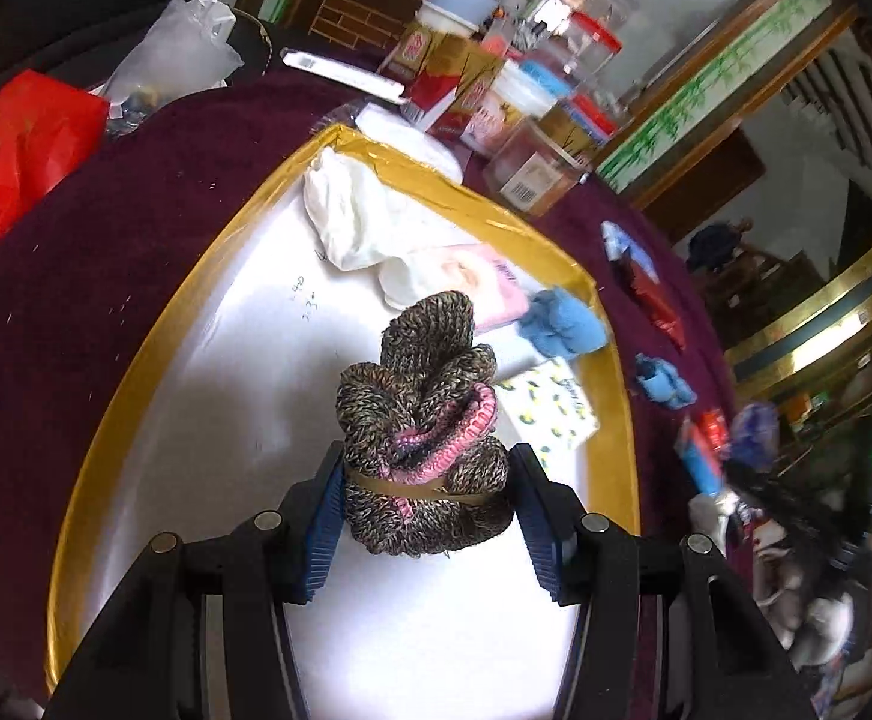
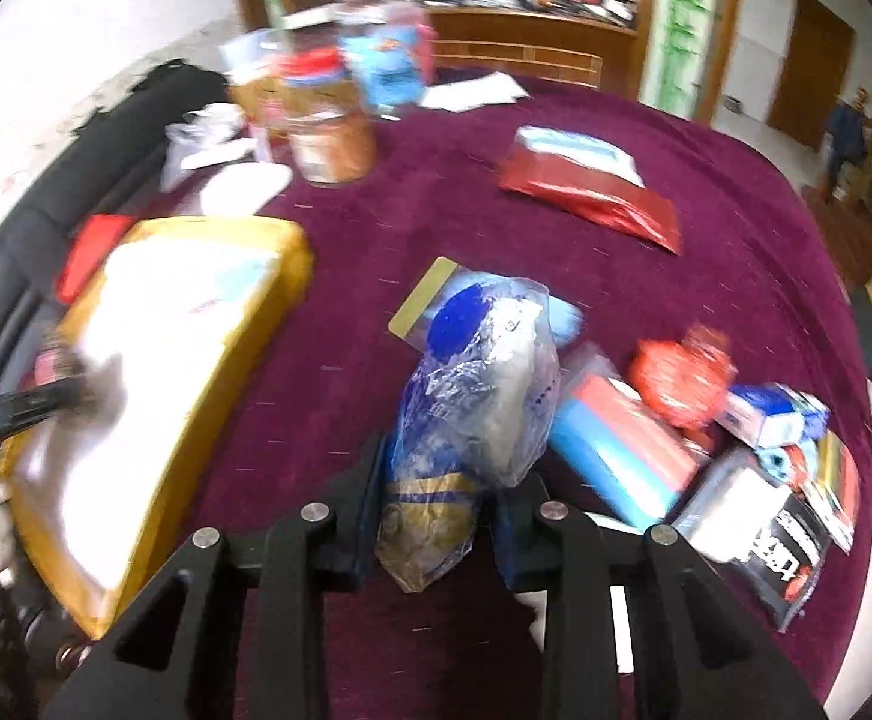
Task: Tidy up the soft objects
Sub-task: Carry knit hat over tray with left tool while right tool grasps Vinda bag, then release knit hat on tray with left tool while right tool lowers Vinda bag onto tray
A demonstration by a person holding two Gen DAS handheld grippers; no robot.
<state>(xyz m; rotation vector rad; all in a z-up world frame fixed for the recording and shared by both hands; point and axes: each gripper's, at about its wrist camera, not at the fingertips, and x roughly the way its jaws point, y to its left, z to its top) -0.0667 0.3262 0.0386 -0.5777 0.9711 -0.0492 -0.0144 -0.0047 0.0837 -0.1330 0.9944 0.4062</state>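
Note:
My left gripper [image 1: 429, 498] is shut on a brown and pink knitted bundle [image 1: 426, 414] tied with a band, held over the white inside of a gold-rimmed tray [image 1: 153, 360]. In the tray lie a white cloth [image 1: 357, 222], a pink packet [image 1: 484, 285], a blue fluffy item [image 1: 562, 321] and a lemon-print packet [image 1: 550, 414]. My right gripper [image 2: 436, 480] is shut on a clear plastic bag with blue and white soft contents [image 2: 478, 396], held above the maroon tablecloth [image 2: 436, 192]. The tray [image 2: 219, 378] is to its left.
Jars and boxes [image 1: 496, 90] stand behind the tray. A red bag [image 1: 15, 150] lies at the left. A red foil pouch [image 2: 592, 186], a blue and red pack [image 2: 622, 456], an orange bundle [image 2: 682, 378] and other packets [image 2: 760, 516] lie on the right of the table.

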